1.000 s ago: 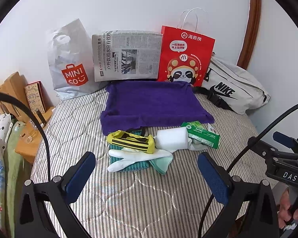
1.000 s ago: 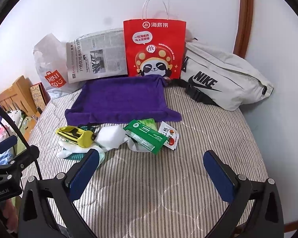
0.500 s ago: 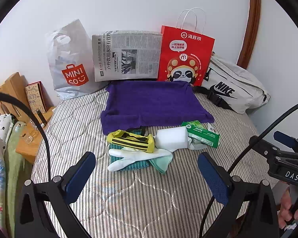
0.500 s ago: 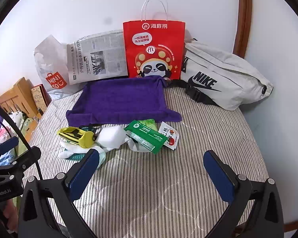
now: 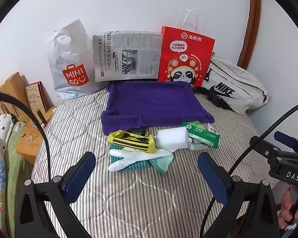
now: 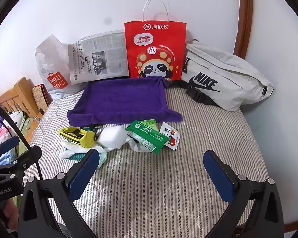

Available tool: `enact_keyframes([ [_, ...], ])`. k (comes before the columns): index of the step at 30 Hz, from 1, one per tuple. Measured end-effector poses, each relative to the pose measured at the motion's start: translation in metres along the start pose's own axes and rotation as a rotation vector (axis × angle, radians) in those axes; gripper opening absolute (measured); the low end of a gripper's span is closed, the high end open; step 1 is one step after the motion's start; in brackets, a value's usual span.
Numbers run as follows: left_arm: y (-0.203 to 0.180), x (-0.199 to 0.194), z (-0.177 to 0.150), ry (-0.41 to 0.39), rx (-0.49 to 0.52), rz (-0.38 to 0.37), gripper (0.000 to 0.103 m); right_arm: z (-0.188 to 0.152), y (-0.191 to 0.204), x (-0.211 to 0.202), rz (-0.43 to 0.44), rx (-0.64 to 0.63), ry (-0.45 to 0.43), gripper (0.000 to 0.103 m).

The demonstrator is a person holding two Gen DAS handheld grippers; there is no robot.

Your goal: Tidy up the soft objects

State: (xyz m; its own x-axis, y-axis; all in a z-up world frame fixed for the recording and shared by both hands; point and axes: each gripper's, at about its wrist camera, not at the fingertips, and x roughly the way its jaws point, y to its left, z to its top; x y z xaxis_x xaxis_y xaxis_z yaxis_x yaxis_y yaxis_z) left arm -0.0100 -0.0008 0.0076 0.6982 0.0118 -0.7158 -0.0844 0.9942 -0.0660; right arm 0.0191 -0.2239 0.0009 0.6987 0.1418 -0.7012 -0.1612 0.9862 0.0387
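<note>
Several soft items (image 5: 149,148) heaped before flat purple towel (image 5: 153,103).

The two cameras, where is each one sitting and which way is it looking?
Left wrist: sits on the left gripper, facing the wall across the bed; its open fingers show, with the right gripper at right.
Right wrist: sits on the right gripper, facing the same way; its open fingers show, with the left gripper at left.
Both see the purple towel and red bag.

bedroom, probably | striped mattress (image 5: 149,198) | wooden headboard (image 5: 8,91)
</note>
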Motion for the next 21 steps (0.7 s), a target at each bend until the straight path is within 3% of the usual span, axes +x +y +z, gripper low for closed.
enact_keyframes([
  [21,-0.0017,-0.0002,0.0010,0.000,0.005,0.000,0.103,-0.0001,-0.0016,-0.0022,-0.004,-0.002,-0.001,0.103],
])
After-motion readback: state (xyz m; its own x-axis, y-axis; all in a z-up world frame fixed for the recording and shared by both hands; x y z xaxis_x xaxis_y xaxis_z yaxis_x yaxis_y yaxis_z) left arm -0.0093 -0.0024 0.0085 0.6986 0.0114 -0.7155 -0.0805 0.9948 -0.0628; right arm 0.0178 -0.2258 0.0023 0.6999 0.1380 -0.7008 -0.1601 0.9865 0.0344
